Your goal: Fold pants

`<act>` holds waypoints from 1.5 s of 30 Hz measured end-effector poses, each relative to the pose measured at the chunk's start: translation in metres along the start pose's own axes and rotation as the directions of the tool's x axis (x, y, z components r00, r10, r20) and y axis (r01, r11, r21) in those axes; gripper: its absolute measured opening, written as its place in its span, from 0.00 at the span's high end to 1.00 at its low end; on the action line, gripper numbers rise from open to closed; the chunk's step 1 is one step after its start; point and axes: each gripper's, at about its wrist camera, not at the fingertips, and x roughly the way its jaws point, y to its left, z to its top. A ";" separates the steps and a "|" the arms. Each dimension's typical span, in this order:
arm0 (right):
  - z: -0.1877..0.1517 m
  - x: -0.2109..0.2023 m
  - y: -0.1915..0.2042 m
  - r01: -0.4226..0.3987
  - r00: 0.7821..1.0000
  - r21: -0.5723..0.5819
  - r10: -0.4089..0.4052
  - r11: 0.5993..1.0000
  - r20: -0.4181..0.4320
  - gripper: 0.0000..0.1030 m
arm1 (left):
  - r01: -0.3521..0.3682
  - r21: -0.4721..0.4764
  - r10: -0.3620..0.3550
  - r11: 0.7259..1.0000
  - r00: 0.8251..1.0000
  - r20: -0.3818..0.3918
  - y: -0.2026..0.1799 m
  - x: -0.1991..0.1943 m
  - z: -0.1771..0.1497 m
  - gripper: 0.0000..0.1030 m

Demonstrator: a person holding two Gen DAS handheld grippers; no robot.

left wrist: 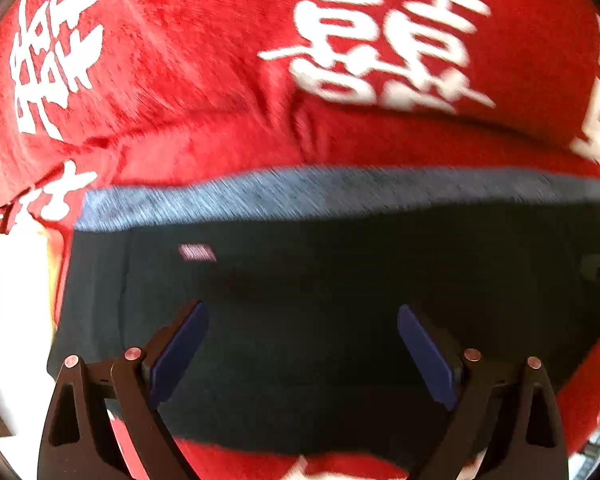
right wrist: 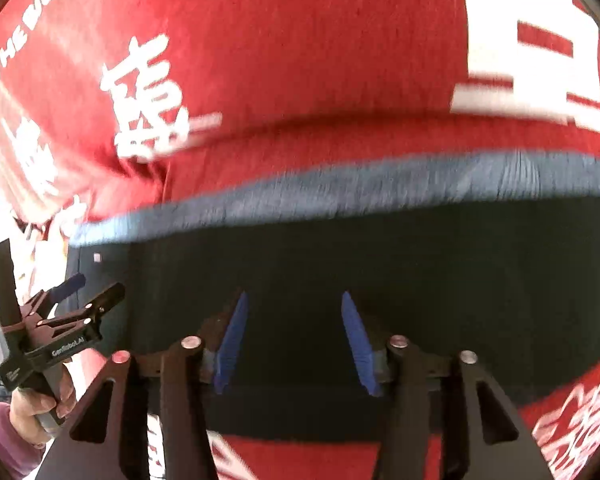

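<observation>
The dark, almost black folded pants (left wrist: 320,320) with a grey-blue ribbed waistband (left wrist: 300,196) lie flat on a red cloth printed with large white characters (left wrist: 204,60). Their long axis runs side to side across both wrist views, and the waistband forms the far edge, a straight band along the whole width. A small pale label (left wrist: 198,253) sits on the dark fabric just below the band, toward its left end.

The left gripper (left wrist: 303,344) hangs over the middle of the pants with its 2 blue-padded fingers (left wrist: 180,354) spread wide, nothing between them. The right gripper (right wrist: 296,340) is also above the dark fabric, its blue pads (right wrist: 232,344) parted and gripping nothing; whether their tips brush the cloth cannot be told.

In the right wrist view the left gripper (right wrist: 90,286) shows at the left end of the pants, held by a hand (right wrist: 32,404) in a purple sleeve (right wrist: 0,436).
</observation>
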 end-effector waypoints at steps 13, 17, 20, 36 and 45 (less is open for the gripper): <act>-0.088 -0.048 -0.047 0.011 1.000 0.195 -0.007 0.981 -0.020 0.30 | 0.112 0.147 -0.097 0.983 0.989 -0.108 -0.091 -0.012 -0.044 0.07; -0.107 -0.069 -0.079 0.007 1.000 0.264 -0.008 0.964 0.003 0.29 | 0.112 0.169 -0.093 0.979 0.989 -0.117 -0.115 -0.018 -0.043 0.07; -0.116 -0.081 -0.106 0.013 1.000 0.301 -0.018 0.953 0.013 0.29 | 0.117 0.175 -0.099 0.978 0.989 -0.109 -0.139 -0.023 -0.038 0.07; -0.075 -0.137 -0.305 -0.003 0.983 0.495 -0.090 0.869 0.163 0.29 | 0.118 0.113 -0.108 0.987 0.990 -0.091 -0.281 -0.018 -0.001 0.06; -0.047 -0.136 -0.343 -0.024 0.963 0.513 -0.117 0.858 0.242 0.85 | 0.094 0.071 -0.086 0.993 0.991 -0.107 -0.304 -0.006 0.009 0.06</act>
